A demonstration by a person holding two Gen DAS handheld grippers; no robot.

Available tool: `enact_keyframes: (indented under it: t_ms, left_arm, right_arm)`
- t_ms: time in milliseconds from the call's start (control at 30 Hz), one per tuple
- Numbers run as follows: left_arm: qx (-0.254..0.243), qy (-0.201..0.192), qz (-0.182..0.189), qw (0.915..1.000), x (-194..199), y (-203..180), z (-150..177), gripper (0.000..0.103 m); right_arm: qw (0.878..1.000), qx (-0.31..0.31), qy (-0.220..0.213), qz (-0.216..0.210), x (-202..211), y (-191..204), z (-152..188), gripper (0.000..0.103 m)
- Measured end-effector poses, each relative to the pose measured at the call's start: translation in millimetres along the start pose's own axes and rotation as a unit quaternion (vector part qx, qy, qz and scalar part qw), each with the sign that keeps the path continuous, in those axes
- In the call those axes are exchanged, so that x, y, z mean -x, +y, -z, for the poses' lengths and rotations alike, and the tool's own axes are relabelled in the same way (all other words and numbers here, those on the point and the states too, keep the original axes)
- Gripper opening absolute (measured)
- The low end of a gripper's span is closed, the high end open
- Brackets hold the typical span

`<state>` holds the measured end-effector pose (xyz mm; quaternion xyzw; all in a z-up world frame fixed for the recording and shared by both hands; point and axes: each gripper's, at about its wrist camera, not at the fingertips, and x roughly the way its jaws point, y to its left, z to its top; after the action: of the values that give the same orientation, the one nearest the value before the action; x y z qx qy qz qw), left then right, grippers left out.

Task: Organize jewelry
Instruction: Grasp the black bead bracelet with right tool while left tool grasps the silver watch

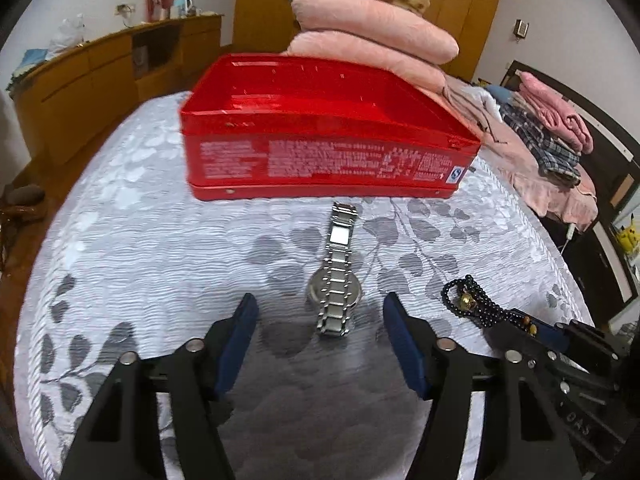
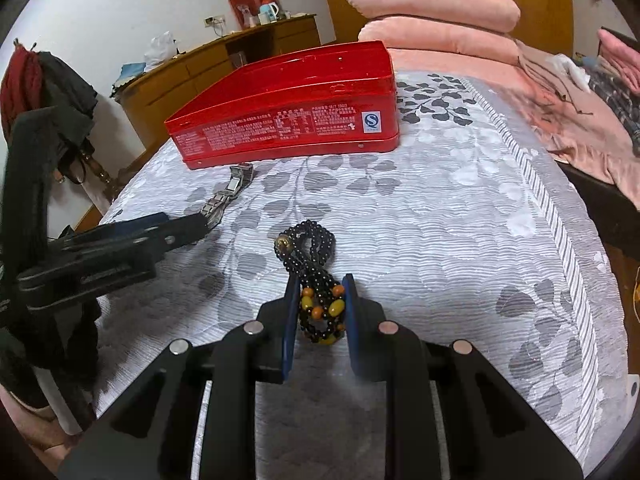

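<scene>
- Right gripper [image 2: 319, 300], nearest: jaws pinch the bead necklace [image 2: 316, 280] at its amber-bead end; black loops trail ahead on the bedspread [image 2: 460, 240].
- Left gripper [image 1: 320, 320]: jaws spread, nothing held, straddling the near end of the steel watch [image 1: 335, 276].
- Judgement: centre over the watch case, close across the band, lift clear before carrying.
- Red tin [image 1: 320, 120], far, open: small white print unreadable; a blue-and-white "S" mark at its right end.

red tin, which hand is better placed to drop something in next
Right. Its tongs are shut on the bead bracelet, ready to carry to the red tin. The left tongs are open around the watch.
</scene>
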<state>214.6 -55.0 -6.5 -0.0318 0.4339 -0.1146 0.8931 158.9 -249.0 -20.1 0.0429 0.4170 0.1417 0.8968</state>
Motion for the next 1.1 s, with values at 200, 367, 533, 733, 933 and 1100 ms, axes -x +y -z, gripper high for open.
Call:
enact_keyframes:
  t_ms: [200,367,533,733,933,1100]
  left_arm:
    - [-0.009,0.003,-0.010,0.9999,-6.7,-4.4,-5.8,0.061]
    - [-0.014,0.002,-0.022,0.9997,-5.8,-6.7,-4.3,0.051]
    - [-0.016,0.002,-0.008,0.9998,-6.2,-7.0,-4.2,0.031]
    - [-0.021,0.005,-0.007,0.9997,-8.3,-9.1,-4.6,0.032]
    - [-0.031,0.005,-0.020,0.9993,-10.2,-14.1,-5.3,0.032]
    - [-0.022,0.002,-0.012,0.9997,-8.1,-10.9,-5.8,0.032]
  right_arm:
    - [1.000,0.000,0.001,-0.003,-3.0,0.5,-1.9,0.020]
    - [1.000,0.006,0.005,-0.004,-4.3,2.2,-3.1,0.023]
    - [1.000,0.013,0.005,-0.001,-5.4,3.8,-7.5,0.028]
    - [0.999,0.036,0.012,0.001,-12.9,9.1,-13.6,0.032]
    - [0.998,0.052,0.021,0.007,-18.0,14.1,-12.5,0.021]
    - [0.999,0.041,0.018,0.008,-16.0,12.8,-12.0,0.017]
